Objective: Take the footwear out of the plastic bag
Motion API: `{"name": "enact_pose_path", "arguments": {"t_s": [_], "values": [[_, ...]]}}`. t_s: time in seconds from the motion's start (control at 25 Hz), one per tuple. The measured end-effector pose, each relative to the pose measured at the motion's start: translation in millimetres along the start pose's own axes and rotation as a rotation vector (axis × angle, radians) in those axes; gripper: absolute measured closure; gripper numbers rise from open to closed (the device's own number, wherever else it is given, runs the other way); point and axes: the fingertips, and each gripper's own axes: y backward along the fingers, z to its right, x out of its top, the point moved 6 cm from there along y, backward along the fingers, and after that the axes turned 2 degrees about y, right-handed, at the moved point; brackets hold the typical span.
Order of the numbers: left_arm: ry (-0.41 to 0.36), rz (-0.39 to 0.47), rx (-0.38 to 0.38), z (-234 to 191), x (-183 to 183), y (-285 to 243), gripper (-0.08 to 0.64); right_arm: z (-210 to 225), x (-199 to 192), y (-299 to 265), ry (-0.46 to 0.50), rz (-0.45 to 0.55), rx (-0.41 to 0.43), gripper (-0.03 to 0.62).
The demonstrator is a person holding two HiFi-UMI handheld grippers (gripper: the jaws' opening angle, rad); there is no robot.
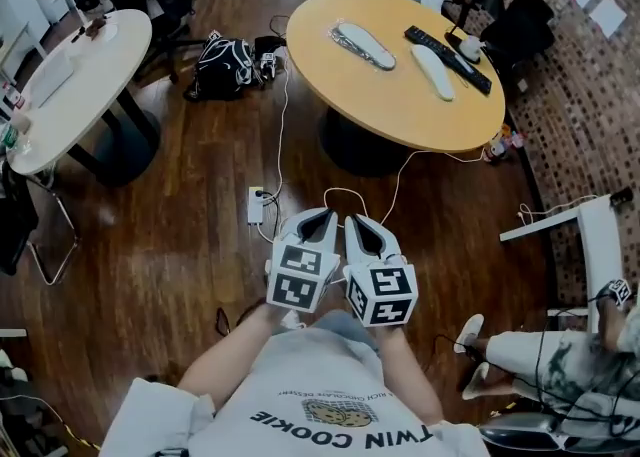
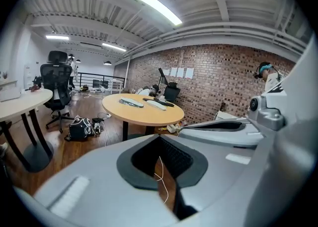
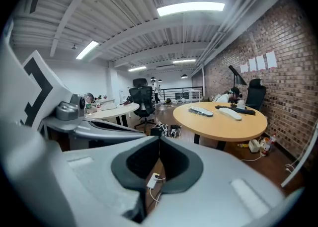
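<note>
A: How are the tongs held?

B: The left tongs (image 1: 322,217) and the right tongs (image 1: 360,222) are held side by side, just apart, in front of the person's chest and above the wooden floor (image 1: 160,245). Both are pointed toward the round bench (image 1: 400,110) and tipped a little downward.

A: Is anything gripped?

B: Nothing is gripped. In each gripper view the 2 jaws are seen closed tip to tip, and only the floor is seen through the opening behind the tips.

A: Where is the footwear found?

B: 1 grey piece of footwear (image 1: 362,45) is laid inside a clear plastic bag (image 1: 338,35) on the round bench, well apart from both tongs. 1 white piece (image 1: 432,71) is laid near it on the same bench; whether that one is wrapped cannot be told. A long black item (image 1: 447,58) is placed just beside the white piece.

A: What else is seen?

B: A black bag (image 1: 225,67) is set on the floor between the round bench and a white bench (image 1: 90,60). A power strip (image 1: 256,205) is laid on the floor near the left tongs. A seated person's legs (image 1: 530,350) are seen at the right edge.
</note>
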Motion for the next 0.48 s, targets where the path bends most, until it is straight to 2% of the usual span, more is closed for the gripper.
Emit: {"name": "enact_pose_path", "arguments": {"t_s": [0.48], "values": [[0.014, -0.005, -0.004, -49, 22, -52, 0.554, 21, 18, -74, -0.012, 0.002, 0.001, 0.589]]}}
